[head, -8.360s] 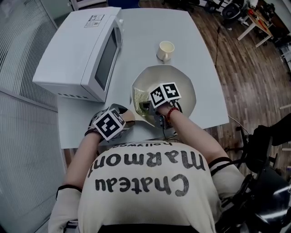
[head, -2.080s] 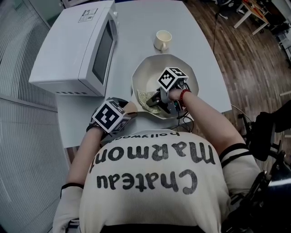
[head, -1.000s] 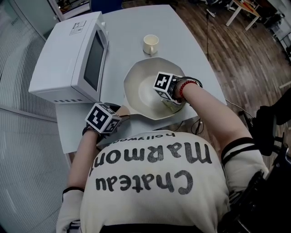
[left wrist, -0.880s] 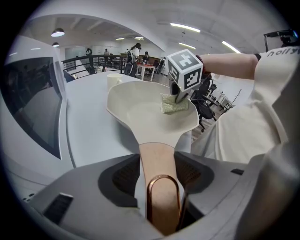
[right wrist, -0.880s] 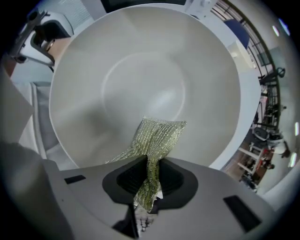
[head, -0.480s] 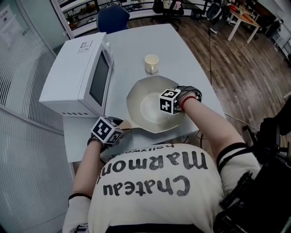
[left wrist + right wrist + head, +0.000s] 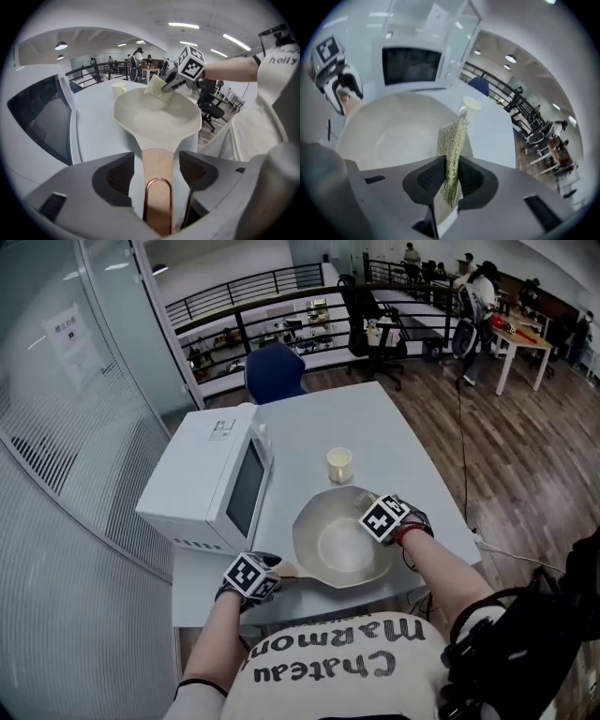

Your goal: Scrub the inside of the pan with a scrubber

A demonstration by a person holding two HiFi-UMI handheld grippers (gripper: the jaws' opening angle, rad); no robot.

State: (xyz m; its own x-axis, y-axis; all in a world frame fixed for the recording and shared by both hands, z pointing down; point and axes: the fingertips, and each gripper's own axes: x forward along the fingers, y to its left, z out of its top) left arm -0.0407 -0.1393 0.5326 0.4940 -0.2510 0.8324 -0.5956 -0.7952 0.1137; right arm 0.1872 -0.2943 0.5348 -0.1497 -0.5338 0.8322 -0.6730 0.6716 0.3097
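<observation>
1. An open-plan office with a railing and desks behind; close by, a pale grey table carries a white microwave, a small cup and the pan, which sits near the table's front edge, beside the microwave
2. The right gripper has its jaws clenched on the scrubber, a thin glittering mesh pad held on edge and sticking out beyond the tips
3. From those jaws the pan's bowl lies ahead and below; the scrubber hangs by the rim on the cup's side, and I cannot quite tell whether its lower edge touches the wall or floats just above it
4. The left gripper is at the pan's near end, its jaws having just been opening; the handle lies between them with a sliver of gap either side, so I'd call it released, not squeezed
5. The handle's long axis runs straight along the left jaws, away towards the bowl, so the left hand is nearer for steadying and the right nearer the inside
6. The pan is cream, with a faceted rim, a wood-toned handle and a copper hanging loop; its inside looks smooth, bare and dry
</observation>
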